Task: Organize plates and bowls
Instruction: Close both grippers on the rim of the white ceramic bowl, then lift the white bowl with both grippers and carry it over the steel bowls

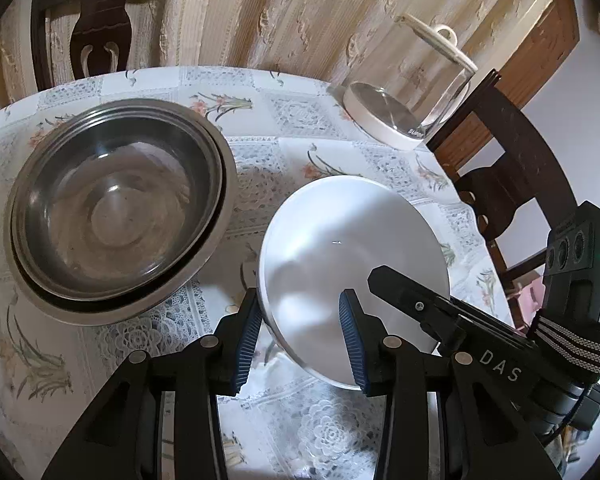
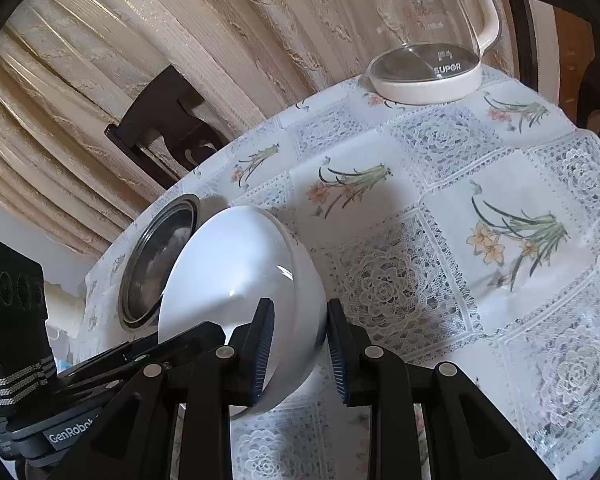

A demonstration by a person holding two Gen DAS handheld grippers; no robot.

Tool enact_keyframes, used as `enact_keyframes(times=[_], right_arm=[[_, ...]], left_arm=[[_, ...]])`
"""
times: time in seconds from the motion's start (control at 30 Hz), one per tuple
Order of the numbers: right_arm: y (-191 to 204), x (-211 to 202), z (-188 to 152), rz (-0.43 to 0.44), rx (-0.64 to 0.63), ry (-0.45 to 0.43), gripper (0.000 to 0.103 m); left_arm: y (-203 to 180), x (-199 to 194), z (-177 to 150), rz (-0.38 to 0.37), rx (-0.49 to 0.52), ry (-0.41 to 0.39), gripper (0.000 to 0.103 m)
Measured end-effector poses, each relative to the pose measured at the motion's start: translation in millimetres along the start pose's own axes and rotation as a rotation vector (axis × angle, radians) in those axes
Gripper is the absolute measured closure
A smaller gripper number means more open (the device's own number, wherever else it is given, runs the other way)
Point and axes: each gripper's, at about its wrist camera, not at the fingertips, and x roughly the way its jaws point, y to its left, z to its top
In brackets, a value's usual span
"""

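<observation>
A round table (image 1: 284, 152), covered by a cloth printed with lace squares and flower sprays, fills both wrist views, with pleated cream curtains (image 1: 260, 12) behind it and dark wooden chairs (image 1: 512, 184) at its edge. Toward the left side of the table, in the left wrist view, stand the nested steel bowls (image 1: 116, 208), one seated inside the other, upright on the cloth. A glass kettle (image 1: 408, 92) with a cream base, lid and handle stands near the far edge, well apart from the bowls.

Between the steel bowls and the table's right edge is a white bowl (image 1: 352, 256), tilted so that its opening faces the steel bowls; in the right wrist view its rounded outer wall (image 2: 236, 280) partly hides the steel rim behind it.

The left gripper (image 1: 300, 336) straddles the near-left rim of the white bowl, one blue ribbed pad outside against the wall and the other inside the bowl; the pads appear clamped on the rim. The right gripper (image 2: 298, 350) straddles the opposite rim, and its jaws are closed onto the wall, grasping the white bowl. Each gripper's black body shows at the edge of the other's view.
</observation>
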Motion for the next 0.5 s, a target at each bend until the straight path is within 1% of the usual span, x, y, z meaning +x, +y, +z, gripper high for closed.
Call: enact_keyframes(times=[0.13, 0.3, 0.5], right_arm=[[2.7, -3.4, -0.8, 0.001, 0.001, -0.004, 0.075], [7.6, -9.8, 0.0, 0.024, 0.014, -0.004, 0.075], [25.5, -20.0, 7.4, 0.037, -0.007, -0.024, 0.075]], left_arm=[[-2.5, -10.2, 0.6, -0.004, 0.007, -0.015, 0.063], [-0.9, -23.4, 3.7, -0.01, 0.003, -0.034, 0.063], [5.2, -42.3, 11.3, -0.021, -0.011, -0.065, 0.063]])
